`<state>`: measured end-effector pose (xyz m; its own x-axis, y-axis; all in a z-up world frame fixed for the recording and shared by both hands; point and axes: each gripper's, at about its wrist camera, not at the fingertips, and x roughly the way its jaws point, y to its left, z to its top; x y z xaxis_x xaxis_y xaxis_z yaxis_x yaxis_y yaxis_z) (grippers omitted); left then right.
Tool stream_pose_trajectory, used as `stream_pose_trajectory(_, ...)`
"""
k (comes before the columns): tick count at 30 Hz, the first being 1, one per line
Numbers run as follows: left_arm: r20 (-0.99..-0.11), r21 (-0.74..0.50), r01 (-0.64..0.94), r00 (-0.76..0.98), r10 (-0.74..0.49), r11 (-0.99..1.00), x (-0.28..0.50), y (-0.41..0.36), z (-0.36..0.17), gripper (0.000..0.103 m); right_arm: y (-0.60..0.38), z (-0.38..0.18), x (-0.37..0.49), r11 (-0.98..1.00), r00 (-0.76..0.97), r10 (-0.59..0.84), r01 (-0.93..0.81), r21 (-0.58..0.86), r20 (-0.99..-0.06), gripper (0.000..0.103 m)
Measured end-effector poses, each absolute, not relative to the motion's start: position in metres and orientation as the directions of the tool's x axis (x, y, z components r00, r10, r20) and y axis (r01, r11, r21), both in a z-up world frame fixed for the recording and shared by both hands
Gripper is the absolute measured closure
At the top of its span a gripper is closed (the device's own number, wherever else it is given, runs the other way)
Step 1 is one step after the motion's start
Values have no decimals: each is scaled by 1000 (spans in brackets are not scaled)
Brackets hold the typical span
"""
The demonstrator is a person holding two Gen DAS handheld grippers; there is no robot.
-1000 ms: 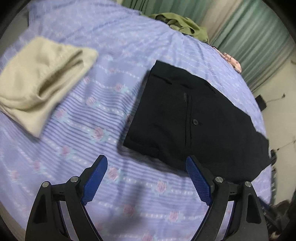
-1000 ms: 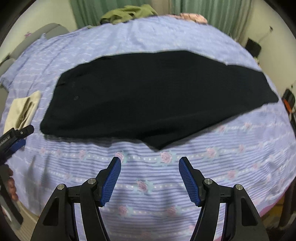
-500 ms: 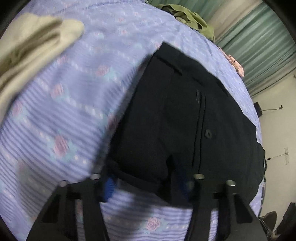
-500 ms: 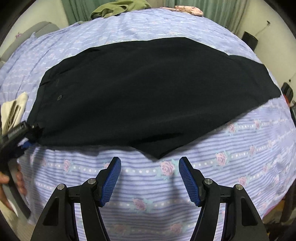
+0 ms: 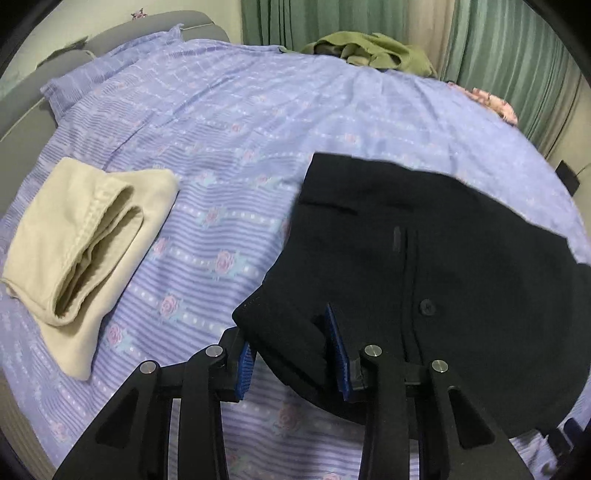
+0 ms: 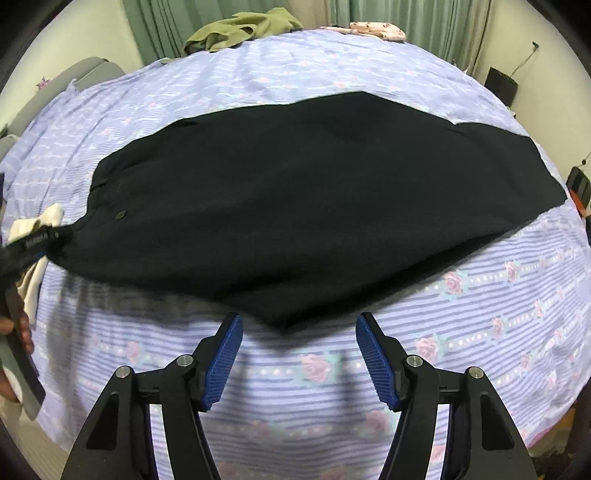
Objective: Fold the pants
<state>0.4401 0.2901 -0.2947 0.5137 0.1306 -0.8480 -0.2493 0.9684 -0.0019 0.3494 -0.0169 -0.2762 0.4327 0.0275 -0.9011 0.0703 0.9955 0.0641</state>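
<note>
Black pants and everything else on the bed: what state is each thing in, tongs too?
Black pants: spread flat, waist corner lifted.
Left tongs: shut on the waist corner.
Right tongs: open, holding nothing.
Beige pants: folded.
Green garment: crumpled.
Pink cloth: bunched at the far edge.
</note>
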Motion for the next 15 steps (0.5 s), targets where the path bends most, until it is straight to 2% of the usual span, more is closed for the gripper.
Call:
stream_pose_trajectory(1,-847,9,-248,513,139,969,439,289,-296,68,-19,-277,351,995,429,39,63,73,-902,47)
stream_pose_trajectory(6,-848,22,-252,507,151,967,447,289,-297,68,-8,-279,358,993,424,116,-46,106,-898,47)
stream_pose_trajectory(10,-846,38,-251,508,165,967,449,284,-294,68,-17,-293,369,977,381,203,-17,213,-902,47)
stream_pose_trajectory(12,-842,58,-240,510,176,969,448,281,-294,68,-22,-297,371,968,369,230,3,249,-900,52)
stream_pose_trajectory(15,-841,51,-237,514,169,970,447,283,-293,68,-16,-283,372,969,414,242,-57,240,-878,52)
